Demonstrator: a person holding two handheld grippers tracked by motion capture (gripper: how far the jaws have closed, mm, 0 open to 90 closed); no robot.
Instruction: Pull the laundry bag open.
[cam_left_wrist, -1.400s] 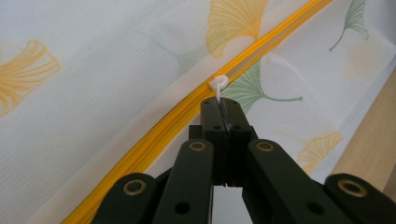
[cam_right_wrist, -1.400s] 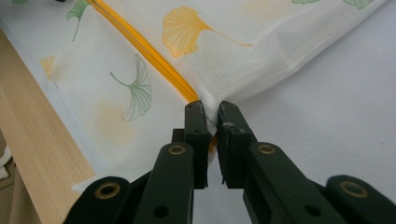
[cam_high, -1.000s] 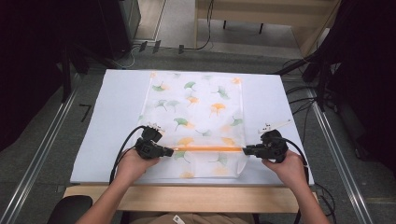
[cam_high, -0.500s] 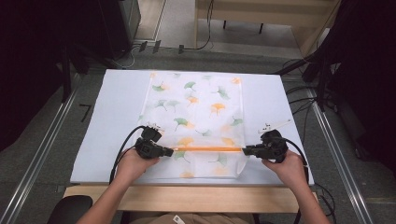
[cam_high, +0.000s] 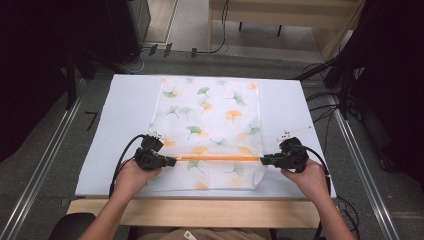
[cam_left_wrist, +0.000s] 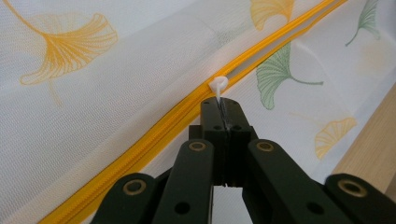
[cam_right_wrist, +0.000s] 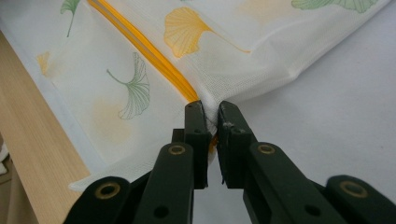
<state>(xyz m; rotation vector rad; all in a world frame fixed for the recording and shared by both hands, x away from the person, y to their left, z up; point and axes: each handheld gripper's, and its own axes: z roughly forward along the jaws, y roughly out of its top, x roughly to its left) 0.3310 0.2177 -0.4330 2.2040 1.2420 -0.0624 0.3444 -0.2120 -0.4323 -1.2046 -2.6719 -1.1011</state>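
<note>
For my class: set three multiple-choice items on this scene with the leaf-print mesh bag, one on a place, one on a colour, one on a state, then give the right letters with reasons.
1. Where does the left gripper grip the mesh bag?
A. at the white zipper pull
B. at the far top corner
C. at a leaf in the middle

2. What colour is the zipper?
A. blue
B. orange-yellow
C. black

3. How does the right gripper stand?
A. wide open above the table
B. lying loose beside the bag
C. shut on the bag's edge at the zipper's end

Key: 1 A, since the left gripper view shows the white zipper pull pinched between the closed jaws. 2 B, as the orange-yellow line runs across the bag in the high view. 3 C, because the right gripper view shows mesh fabric clamped between the jaws.
</note>
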